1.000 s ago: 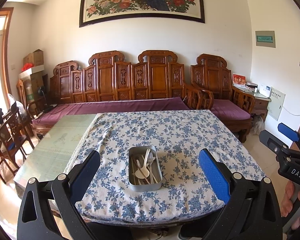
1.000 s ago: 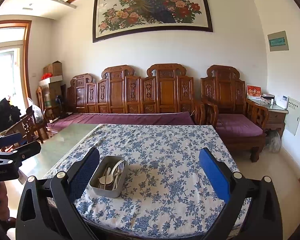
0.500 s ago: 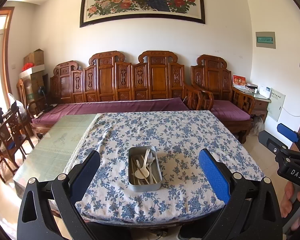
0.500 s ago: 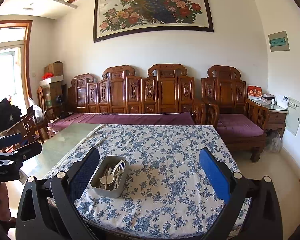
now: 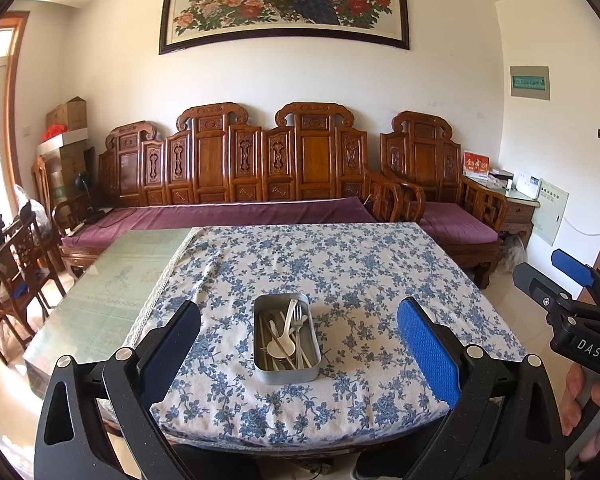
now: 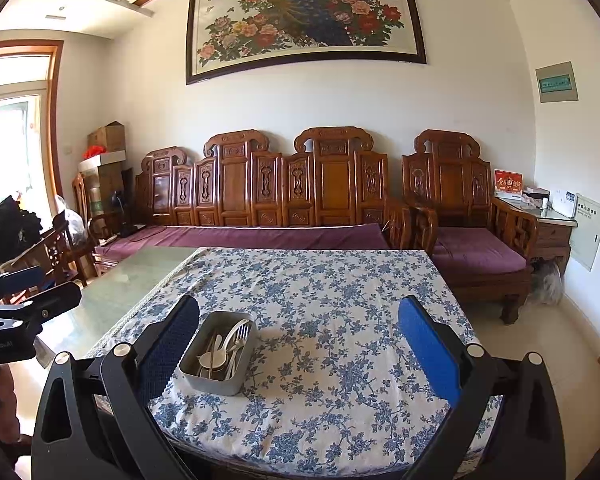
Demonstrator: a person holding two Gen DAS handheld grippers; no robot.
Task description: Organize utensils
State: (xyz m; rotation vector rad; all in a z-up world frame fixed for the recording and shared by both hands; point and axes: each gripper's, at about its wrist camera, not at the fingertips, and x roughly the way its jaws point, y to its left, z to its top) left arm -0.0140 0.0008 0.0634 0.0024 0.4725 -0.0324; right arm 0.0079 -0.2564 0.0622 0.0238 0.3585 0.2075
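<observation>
Both the left claw [image 5: 298, 354] and right claw [image 6: 300, 354] hang wide open and empty short of the rectangular grey metal tin [image 5: 287, 338], which corrals white spoons and steel forks [image 5: 290, 330] together on the floral-clothed bench [image 5: 360, 272].

Black tool [image 5: 298, 344] frames carry blue textured pads [image 5: 428, 350].

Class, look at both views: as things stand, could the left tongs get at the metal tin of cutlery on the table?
Probably yes. The left tongs are open and lined up with the tin, with only bare tablecloth around it. The right tongs hang off to the side.
</observation>
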